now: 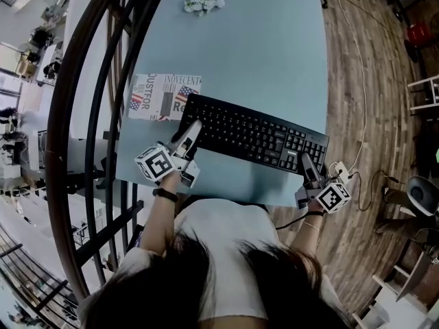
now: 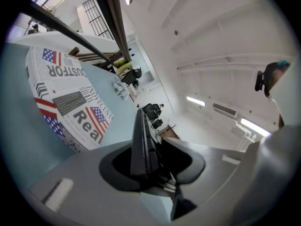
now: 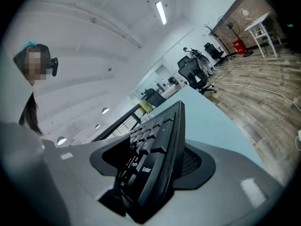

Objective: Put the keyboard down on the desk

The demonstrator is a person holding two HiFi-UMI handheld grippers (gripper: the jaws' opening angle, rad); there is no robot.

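Head view: the black plastic keyboard (image 1: 254, 134) is over the pale blue worktop (image 1: 274, 46), whether touching is unclear. The left hand-held gripper (image 1: 191, 134) and right hand-held gripper (image 1: 307, 163) clamp its ends. Keep both ends level, and release only once it rests flat.

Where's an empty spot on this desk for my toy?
The biggest bare patch of desk lies between the far white clump, the printed sheet on the left and the keyboard. The near edge is crowded: left gripper and right gripper hold the keyboard there.
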